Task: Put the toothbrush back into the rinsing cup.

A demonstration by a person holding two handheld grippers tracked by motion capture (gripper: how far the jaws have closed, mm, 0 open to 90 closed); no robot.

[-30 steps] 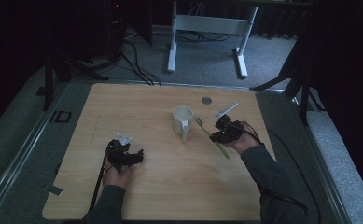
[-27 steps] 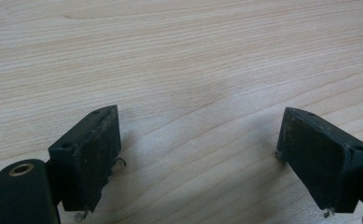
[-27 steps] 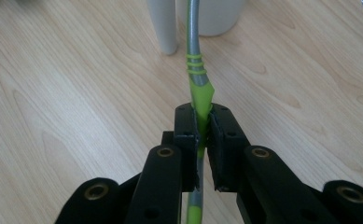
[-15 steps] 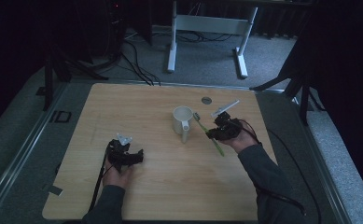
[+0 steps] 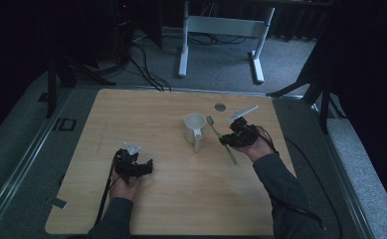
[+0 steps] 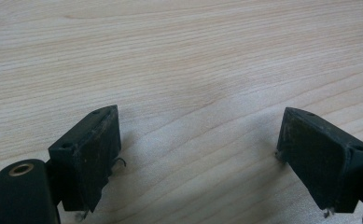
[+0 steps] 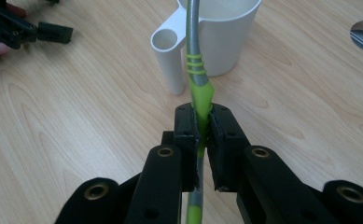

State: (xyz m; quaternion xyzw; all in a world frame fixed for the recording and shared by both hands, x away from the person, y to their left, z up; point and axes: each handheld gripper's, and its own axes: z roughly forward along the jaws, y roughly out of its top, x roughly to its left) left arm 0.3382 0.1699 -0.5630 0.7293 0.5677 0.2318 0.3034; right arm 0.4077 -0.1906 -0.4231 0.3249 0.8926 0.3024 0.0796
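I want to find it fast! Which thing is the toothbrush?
Look at the wooden table, then find the white mug near its middle. Right beside the mug, the right gripper pinches the toothbrush. It is the one long, thin, green and grey stick.

This looks like a lab or recording studio rather than a home. A pale wood-grain counter [image 5: 161, 199] with rounded corners stands alone on grey carpet [image 5: 221, 69], and everything around it falls into darkness behind black curtains [image 5: 360, 64]. Beyond the far edge of the counter, black cables [image 5: 146, 64] trail over the floor past dark stand legs [image 5: 51, 89], and the white metal legs of another desk [image 5: 221, 30] rise there. Near the far right corner a round grey cable port [image 5: 220, 106] is set into the counter.
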